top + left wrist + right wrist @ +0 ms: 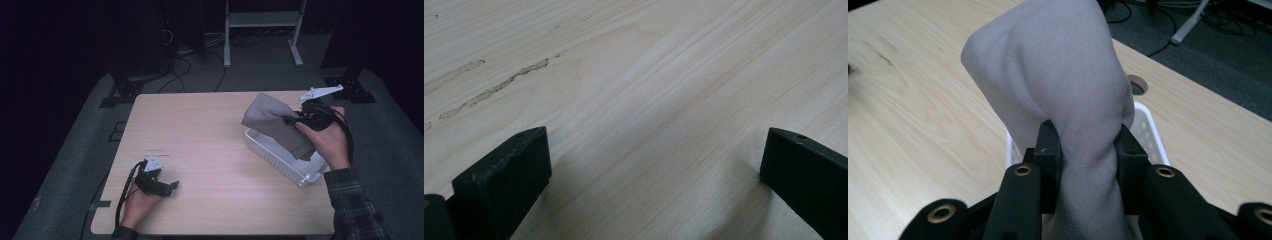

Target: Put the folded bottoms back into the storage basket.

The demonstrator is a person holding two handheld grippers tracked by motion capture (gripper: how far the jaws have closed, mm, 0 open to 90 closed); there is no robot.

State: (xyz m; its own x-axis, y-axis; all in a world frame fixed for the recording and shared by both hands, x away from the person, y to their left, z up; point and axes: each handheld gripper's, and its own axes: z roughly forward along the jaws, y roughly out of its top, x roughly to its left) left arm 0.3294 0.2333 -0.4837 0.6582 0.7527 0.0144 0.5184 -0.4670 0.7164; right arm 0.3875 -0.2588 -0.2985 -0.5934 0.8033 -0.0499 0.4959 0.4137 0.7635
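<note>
A grey cloth (272, 122) hangs bunched over the white slotted basket (280, 162) at the table's right side, its lower end trailing into the basket. My right gripper (296, 120) is shut on the cloth; in the right gripper view the black jaws pinch the grey cloth (1068, 90) at its narrow waist, with the right gripper (1087, 147) above the white basket (1147, 131). My left gripper (167, 187) lies on the table near the front left edge, held by a hand. Its jaws stand wide apart over bare wood, left gripper (654, 160) holding nothing.
The light wooden table (200, 135) has a scuffed streak (499, 87) ahead of the left gripper. A round cable hole (1137, 86) sits in the tabletop beyond the basket. Dark floor, cables and a white stand's legs (262, 35) lie behind the table.
</note>
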